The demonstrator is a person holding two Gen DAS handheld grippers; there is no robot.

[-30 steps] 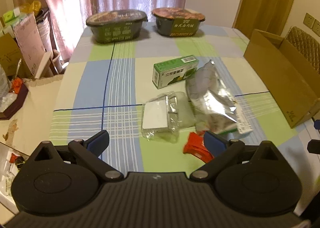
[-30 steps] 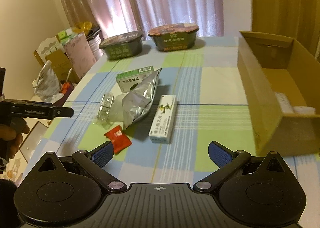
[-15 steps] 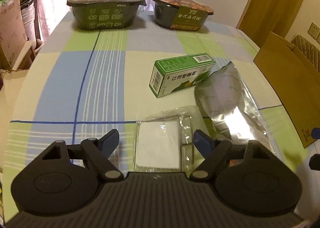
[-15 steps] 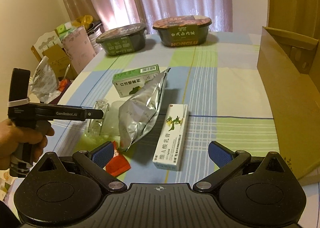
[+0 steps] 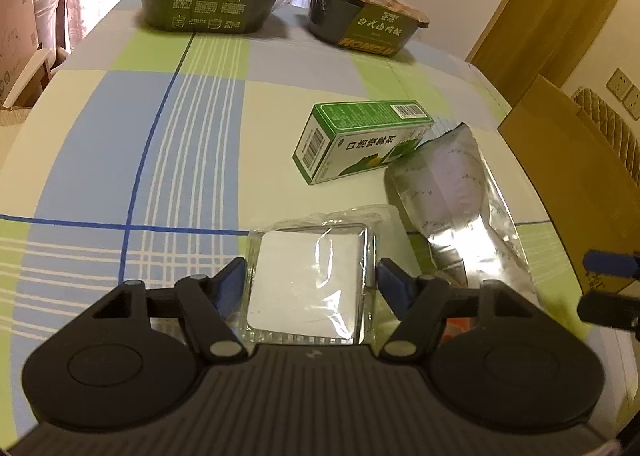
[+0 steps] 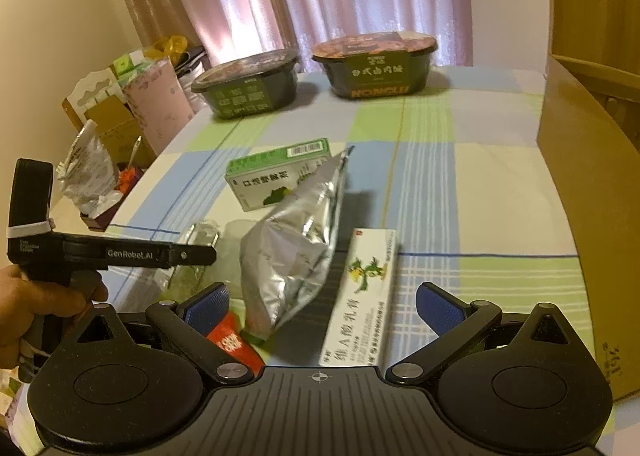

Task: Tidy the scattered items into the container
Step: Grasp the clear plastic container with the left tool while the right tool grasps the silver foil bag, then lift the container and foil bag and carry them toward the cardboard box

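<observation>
The left gripper (image 5: 310, 282) straddles the clear plastic packet (image 5: 310, 284), jaws spread, ready to pinch; the right gripper (image 6: 320, 308) hangs wide open above the ointment box (image 6: 362, 298).

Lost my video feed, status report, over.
Left gripper open, straddling clear plastic packet. Right gripper open, empty, over white ointment box. Foil pouch crowds packet's right side. Cardboard box at right.

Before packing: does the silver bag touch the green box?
Touching. In the left wrist view the silver bag's upper corner lies against the green box, no gap.
</observation>
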